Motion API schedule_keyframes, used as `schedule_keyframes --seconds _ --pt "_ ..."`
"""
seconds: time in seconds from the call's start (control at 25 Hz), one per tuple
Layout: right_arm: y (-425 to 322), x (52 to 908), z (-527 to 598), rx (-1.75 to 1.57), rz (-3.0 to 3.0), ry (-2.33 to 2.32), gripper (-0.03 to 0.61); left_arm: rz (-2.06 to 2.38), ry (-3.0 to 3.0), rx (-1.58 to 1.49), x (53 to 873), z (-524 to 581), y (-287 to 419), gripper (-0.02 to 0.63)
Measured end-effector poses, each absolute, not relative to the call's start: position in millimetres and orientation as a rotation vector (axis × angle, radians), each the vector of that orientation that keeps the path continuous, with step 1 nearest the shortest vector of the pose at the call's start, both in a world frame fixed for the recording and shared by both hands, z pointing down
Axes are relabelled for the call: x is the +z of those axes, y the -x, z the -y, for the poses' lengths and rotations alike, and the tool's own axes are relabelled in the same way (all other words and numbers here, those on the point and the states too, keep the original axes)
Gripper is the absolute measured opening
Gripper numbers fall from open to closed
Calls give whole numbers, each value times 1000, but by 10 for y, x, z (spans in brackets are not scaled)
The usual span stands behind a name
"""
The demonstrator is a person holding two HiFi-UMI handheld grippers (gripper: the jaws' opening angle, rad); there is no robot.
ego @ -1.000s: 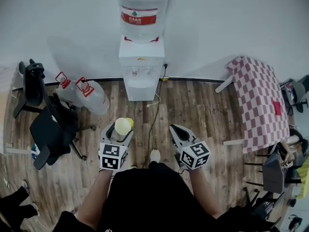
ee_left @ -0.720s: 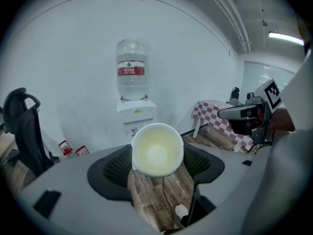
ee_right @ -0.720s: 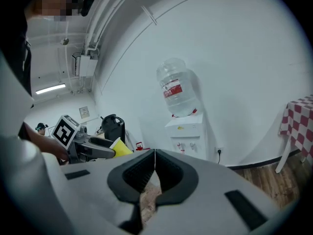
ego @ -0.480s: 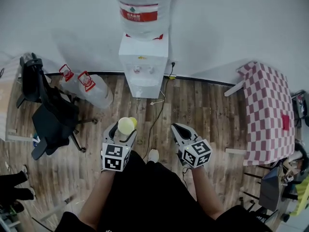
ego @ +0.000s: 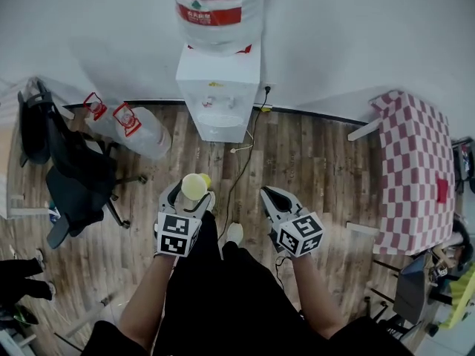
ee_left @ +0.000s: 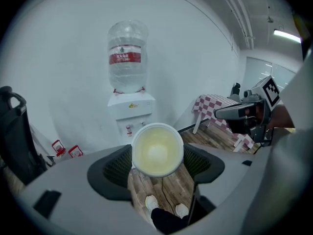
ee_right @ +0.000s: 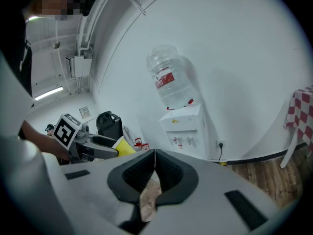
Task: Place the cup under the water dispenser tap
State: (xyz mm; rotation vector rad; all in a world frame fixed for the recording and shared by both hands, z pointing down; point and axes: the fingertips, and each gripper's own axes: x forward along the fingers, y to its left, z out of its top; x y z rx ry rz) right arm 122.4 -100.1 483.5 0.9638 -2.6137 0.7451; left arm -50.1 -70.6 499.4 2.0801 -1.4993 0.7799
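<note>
Cup: light, thin-walled, likely crushable; best gripped gently on its side wall, as left gripper holds it. Water dispenser: well apart, 12 o'clock. Right gripper: jaws together, empty.

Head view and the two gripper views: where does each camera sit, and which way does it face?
Head view: on the person's head, facing steeply down at the wooden floor; shows forearms, left gripper holding the cup, right gripper.
Left gripper view: rides that gripper, facing the water dispenser past the cup; own jaws show.
Right gripper view: rides that gripper, facing the water dispenser; own shut jaws show.
Shared: all see the water dispenser.
</note>
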Motion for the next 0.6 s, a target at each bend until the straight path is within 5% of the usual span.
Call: schedule_keyframes --seconds 0.6 --pt "-475 5261 1832 589 2535 -986 21 1340 -2147 832 5842 1869 731 339"
